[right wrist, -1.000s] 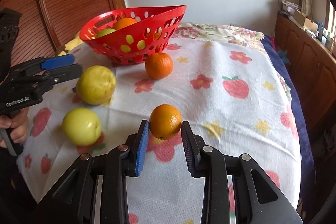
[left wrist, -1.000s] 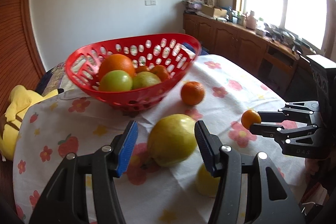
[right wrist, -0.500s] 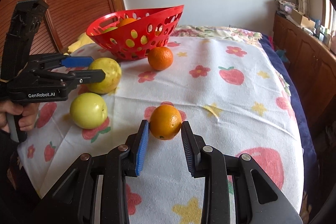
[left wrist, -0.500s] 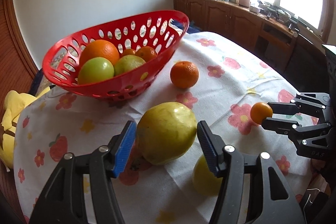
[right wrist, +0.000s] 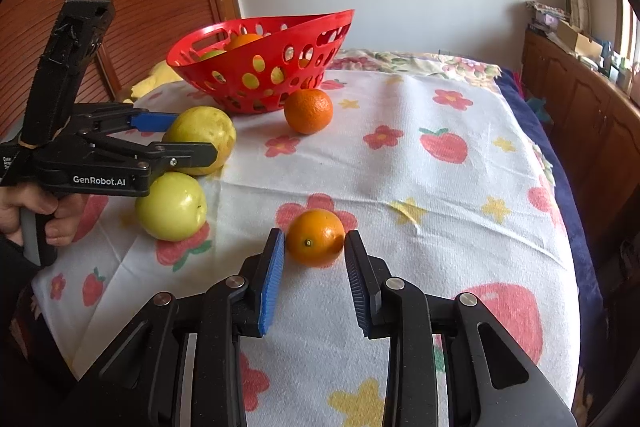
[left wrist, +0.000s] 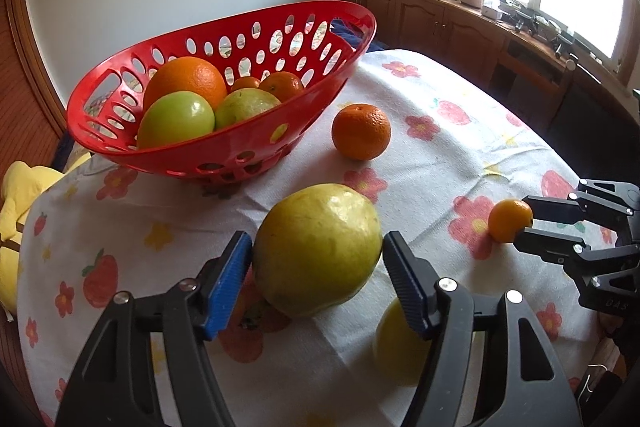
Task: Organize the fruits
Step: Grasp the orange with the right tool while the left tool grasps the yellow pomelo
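My left gripper [left wrist: 316, 279] slants down at the pear [left wrist: 318, 249], jaws opening and straddling it, the pads beside its flanks with a sliver of gap on each side. The pear lies on its side near the cloth's [right wrist: 420, 195] left edge, long axis roughly across the jaws (which end is the stem I cannot tell). A hand [right wrist: 38, 213] grips that handle. My right gripper [right wrist: 314, 267] also tilts down, clamped on a small orange [right wrist: 316, 243] near the front edge. An apple [right wrist: 172, 207] sits just beside the pear; another orange [right wrist: 308, 111] sits by the basket [left wrist: 320, 27] toward the far left corner.
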`<state>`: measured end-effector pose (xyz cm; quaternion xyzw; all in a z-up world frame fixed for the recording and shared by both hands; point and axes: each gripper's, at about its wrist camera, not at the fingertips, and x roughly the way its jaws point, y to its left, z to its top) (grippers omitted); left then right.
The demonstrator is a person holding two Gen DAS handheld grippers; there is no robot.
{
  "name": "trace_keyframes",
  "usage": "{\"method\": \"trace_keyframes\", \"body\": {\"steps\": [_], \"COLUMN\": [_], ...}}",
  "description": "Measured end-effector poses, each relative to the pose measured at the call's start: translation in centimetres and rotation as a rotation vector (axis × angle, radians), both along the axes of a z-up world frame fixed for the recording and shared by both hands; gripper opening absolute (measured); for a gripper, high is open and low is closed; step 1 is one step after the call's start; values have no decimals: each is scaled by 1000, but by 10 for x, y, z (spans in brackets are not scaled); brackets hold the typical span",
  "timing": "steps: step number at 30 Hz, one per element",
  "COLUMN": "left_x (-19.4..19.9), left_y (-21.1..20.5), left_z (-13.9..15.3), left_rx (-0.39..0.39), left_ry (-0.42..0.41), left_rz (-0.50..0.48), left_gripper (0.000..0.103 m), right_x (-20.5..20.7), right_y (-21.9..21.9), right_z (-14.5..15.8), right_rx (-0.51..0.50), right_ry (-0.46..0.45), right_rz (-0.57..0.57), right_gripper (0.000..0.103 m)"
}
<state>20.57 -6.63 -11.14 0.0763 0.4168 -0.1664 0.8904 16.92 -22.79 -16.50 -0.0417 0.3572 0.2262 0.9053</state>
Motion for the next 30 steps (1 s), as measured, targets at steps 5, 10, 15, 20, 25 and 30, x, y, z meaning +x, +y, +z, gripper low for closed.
{"method": "trace_keyframes", "body": {"steps": [5,10,15,20,25,30], "left_x": [2,2,4,10,9,7], "left_y": [1,0,2,6,9,12], "left_z": [0,1,-1,-5,-6,-6], "left_rx": [-4,-10,-13,-32,-45,-56], "left_ry": [0,-11,-8,14,5,-1], "left_rz": [-7,-12,-10,6,4,6], "left_gripper": [68,67,68,68,67,66], "right_x": [0,2,6,10,8,5], "right_y": [0,2,9,16,14,11], "right_z": [0,0,3,2,-4,-7], "right_rx": [-7,-16,-27,-64,-72,-71], "right_ry": [-1,6,3,17,43,53], "right_rz": [-2,-4,8,18,19,16], "right_gripper": [30,32,33,33,33,33]}}
